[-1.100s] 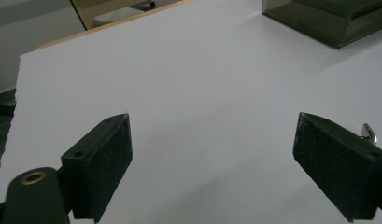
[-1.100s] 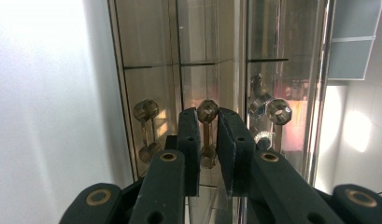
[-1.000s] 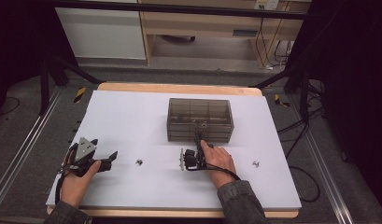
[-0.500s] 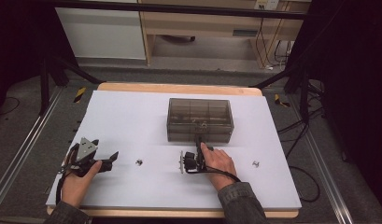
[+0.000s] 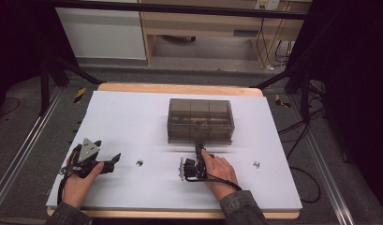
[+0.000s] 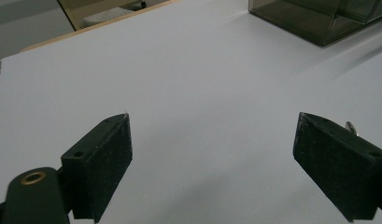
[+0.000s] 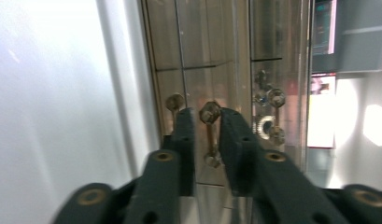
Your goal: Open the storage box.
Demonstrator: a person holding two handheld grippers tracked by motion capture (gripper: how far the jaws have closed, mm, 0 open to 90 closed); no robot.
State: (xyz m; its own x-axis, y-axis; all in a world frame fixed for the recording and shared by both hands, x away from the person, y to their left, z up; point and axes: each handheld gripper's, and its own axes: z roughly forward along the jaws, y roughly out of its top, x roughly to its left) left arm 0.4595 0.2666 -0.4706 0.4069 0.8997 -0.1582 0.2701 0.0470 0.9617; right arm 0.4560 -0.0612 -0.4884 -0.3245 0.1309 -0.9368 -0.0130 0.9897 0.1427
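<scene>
Left to right across the white-topped counter, seen from the high view. At the far left I hold the left tongs low over the counter near its front edge, pointing toward the middle; in the left gripper view their two black jaws stand wide apart with bare white surface between them. Just beyond them lies a small metal screw, well apart from the other things. Near the middle I hold the right tongs, rolled onto their side and reaching away from me to the front wall of the smoky transparent plastic compartment box, which stands at the centre of the counter with its lid down. In the right gripper view the jaws sit a narrow gap apart on either side of the small metal latch on the box front; they have just been opening, the latch is between them, and I cannot tell whether the pads touch it. Small metal nuts show through the box wall in one compartment. At the far right a second small metal screw lies alone on the counter.
</scene>
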